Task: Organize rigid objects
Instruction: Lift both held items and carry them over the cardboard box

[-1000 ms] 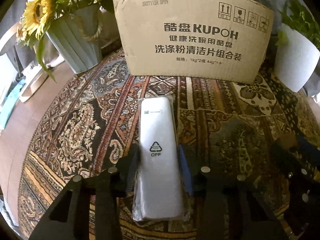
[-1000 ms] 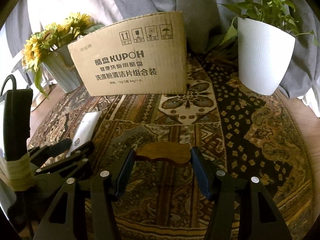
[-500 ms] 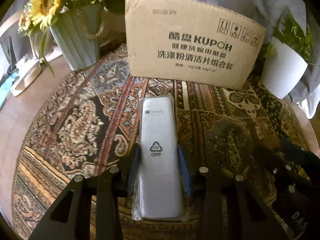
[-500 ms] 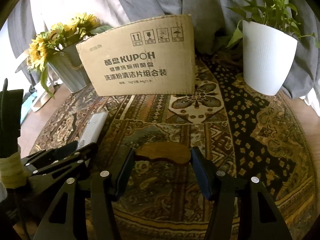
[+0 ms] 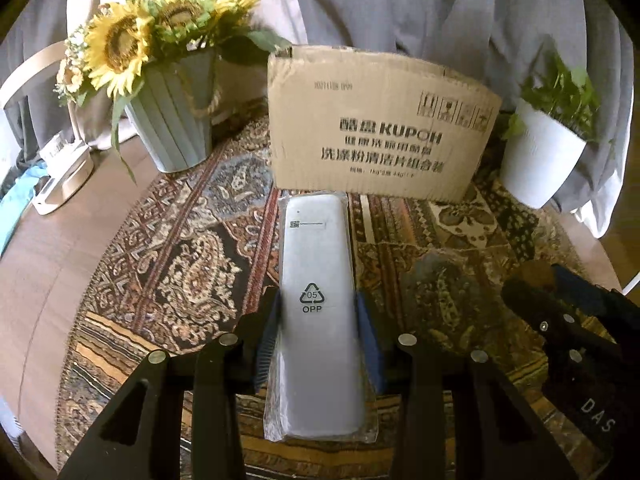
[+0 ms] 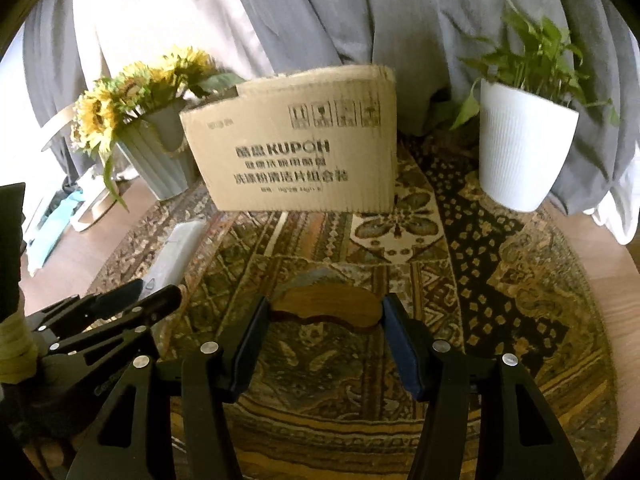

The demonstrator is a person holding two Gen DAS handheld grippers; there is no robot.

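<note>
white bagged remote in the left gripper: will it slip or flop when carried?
Probably stiff: the white remote juts straight out past the left gripper with no sag. The loose clear OPP bag around it looks glossy, so it may slide between the pads. It is gripped nearer its back half, so the long front end could dip if jolted.

— What kind of place is this?
— A home, I think. A patterned rug (image 6: 500,264) lies on a wooden floor (image 5: 52,256), with sunflowers in a ribbed pot (image 5: 172,124), a green plant in a white pot (image 6: 520,160), and grey curtains (image 6: 400,12) behind.
</note>
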